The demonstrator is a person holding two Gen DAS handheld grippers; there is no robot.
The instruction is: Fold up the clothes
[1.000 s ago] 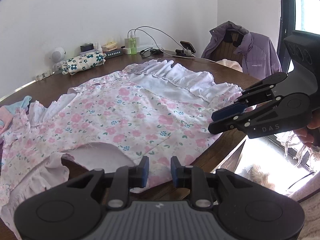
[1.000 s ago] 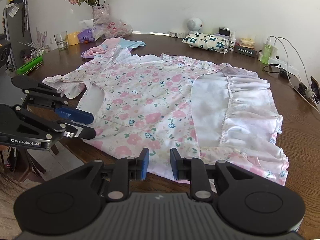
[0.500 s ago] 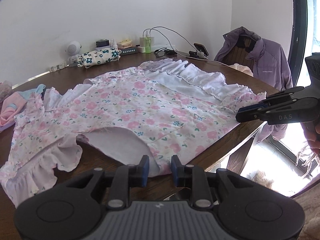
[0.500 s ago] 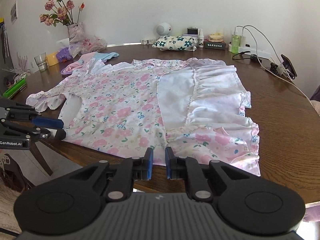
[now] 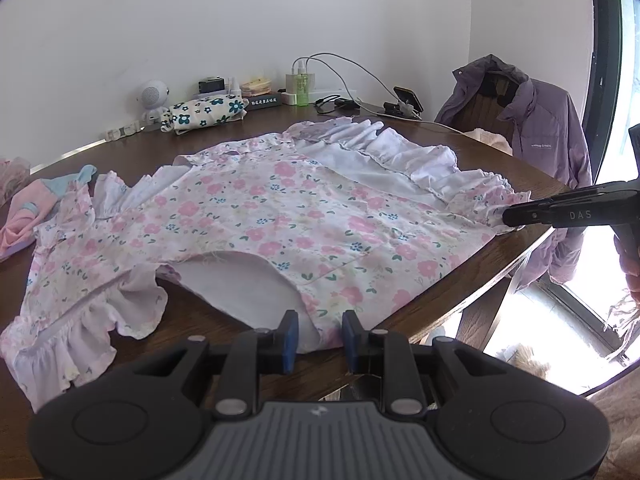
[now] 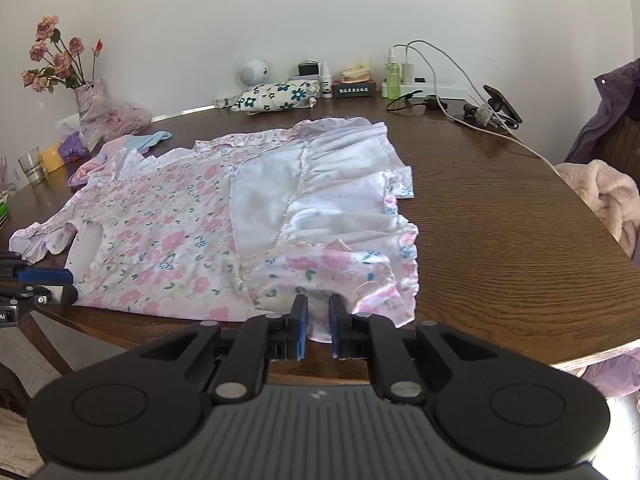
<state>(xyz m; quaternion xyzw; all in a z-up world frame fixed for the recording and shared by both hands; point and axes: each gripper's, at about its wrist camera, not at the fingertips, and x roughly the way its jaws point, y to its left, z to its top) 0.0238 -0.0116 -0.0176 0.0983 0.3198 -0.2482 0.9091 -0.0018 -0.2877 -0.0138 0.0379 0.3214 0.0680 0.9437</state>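
Note:
A pink floral dress [image 5: 280,216] with a white ruffled skirt lies flat on the brown table [image 5: 208,332]. My left gripper [image 5: 317,336] is open at the near table edge, with the dress's side edge lying between its fingers. In the right wrist view it shows at the far left [image 6: 70,286], fingers apart. My right gripper [image 6: 318,328] has its pads drawn close on the ruffled hem of the dress [image 6: 192,232], and cloth fills the narrow gap. From the left wrist view the right gripper [image 5: 506,216] sits at the hem corner.
A purple jacket [image 5: 536,136] hangs on a chair at the right. Along the back wall are a floral pouch [image 5: 204,114], bottles, cables and a phone [image 6: 496,108]. A pink-blue garment [image 5: 32,208], a flower vase [image 6: 92,100] and a glass [image 6: 32,164] stand left.
My right gripper slid along the near edge to the ruffled hem and narrowed its jaws onto the cloth. My left gripper drew back to the dress's side edge and stayed open.

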